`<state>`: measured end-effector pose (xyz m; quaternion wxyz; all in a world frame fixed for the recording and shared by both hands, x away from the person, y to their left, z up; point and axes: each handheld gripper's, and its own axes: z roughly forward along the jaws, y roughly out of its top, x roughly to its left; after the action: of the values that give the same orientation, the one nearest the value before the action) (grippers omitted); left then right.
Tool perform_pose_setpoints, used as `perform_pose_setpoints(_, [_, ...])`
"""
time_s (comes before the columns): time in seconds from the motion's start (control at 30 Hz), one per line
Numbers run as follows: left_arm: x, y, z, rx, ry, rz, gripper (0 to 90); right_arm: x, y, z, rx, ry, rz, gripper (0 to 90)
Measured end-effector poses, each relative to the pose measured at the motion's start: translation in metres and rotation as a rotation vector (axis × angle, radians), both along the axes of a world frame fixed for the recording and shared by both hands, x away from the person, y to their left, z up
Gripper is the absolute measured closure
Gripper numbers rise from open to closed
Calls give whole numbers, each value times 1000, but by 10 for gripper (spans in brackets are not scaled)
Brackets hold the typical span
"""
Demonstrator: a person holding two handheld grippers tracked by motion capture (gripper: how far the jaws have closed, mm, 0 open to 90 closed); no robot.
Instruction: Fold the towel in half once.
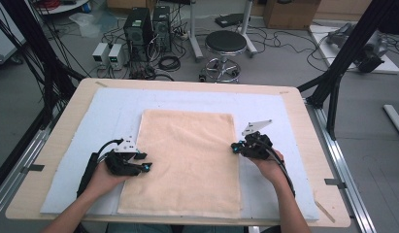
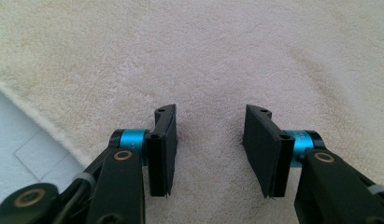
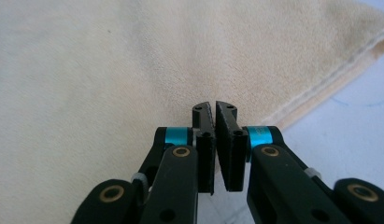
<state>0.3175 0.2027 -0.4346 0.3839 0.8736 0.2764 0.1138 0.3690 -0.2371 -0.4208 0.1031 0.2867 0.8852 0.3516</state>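
A pale peach towel (image 1: 187,155) lies spread flat in the middle of the table. My left gripper (image 1: 144,161) rests at the towel's left edge and points inward. In the left gripper view it (image 2: 209,140) stands open, with its pads down on the towel (image 2: 203,56) and only flat cloth between them. My right gripper (image 1: 234,147) sits at the towel's right edge. In the right gripper view its (image 3: 214,109) jaws are pressed together right on the hem of the towel (image 3: 87,70).
Under the towel a light blue mat (image 1: 109,111) covers most of the wooden table (image 1: 56,145). On the floor beyond the far edge stand a round stool (image 1: 225,43), computer cases (image 1: 139,24) and loose cables.
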Motion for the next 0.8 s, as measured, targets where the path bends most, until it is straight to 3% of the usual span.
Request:
perform_pose_setpoints(0.07, [0,0,0,-2,-4,0,539,2,3,-6,-48,12,1,839])
perform_pose_setpoints(0.27, [-1,4,1,-14,-14,16,485,-1,-1,0,5,-8,-5,722])
perform_pose_setpoints(0.6, [8,17,11,-94,-36,81,420,-1,-1,7,97,-46,-30,505])
perform_pose_setpoints(0.8, [19,20,14,-119,-23,125,333,8,3,11,103,-66,-64,393])
